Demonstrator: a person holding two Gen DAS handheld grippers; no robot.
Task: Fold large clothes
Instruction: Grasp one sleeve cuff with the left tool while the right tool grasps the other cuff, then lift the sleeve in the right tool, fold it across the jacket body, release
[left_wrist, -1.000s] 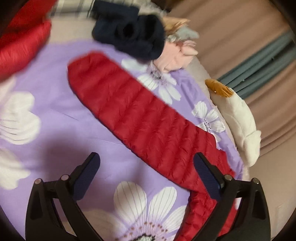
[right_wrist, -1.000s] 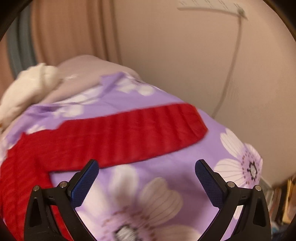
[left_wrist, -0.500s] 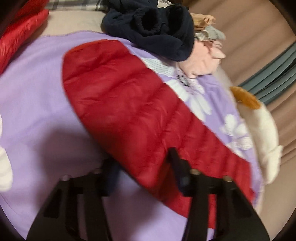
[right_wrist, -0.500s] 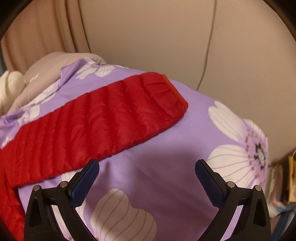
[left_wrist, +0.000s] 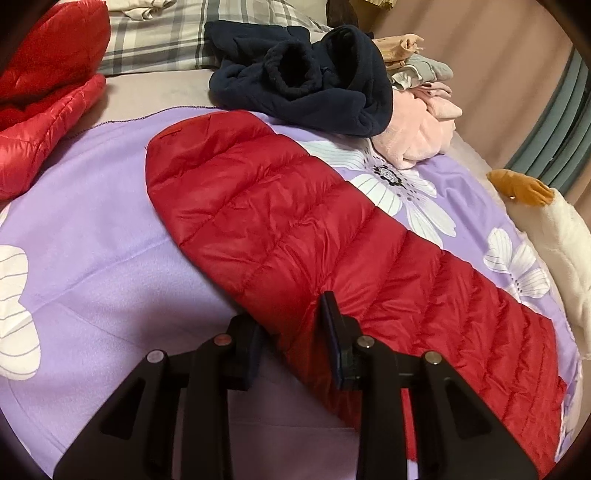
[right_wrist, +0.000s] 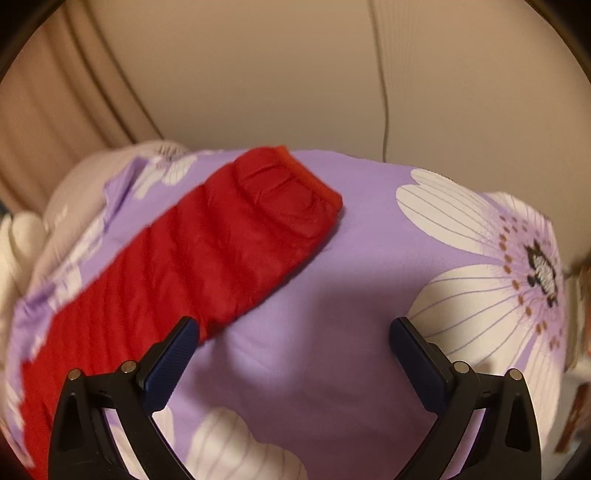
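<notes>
Sleeve of red quilted puffer jacket (left_wrist: 303, 236) between our left gripper's (left_wrist: 291, 347) closing jaws; our right gripper (right_wrist: 291, 354) gapes wide over purple flowered bedsheet (right_wrist: 354, 280).

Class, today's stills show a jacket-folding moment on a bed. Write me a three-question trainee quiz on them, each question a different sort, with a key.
1. True or false: the right claw grips the red quilted puffer jacket sleeve.
2. Which lies on the pink fleece garment: A, dark navy fleece garment; B, white plush toy?
3. Fill in: the left claw has the other red quilted sleeve between its jaws, over a purple ____-print sheet.

Key: 1 false; 2 A; 3 flower.
</notes>
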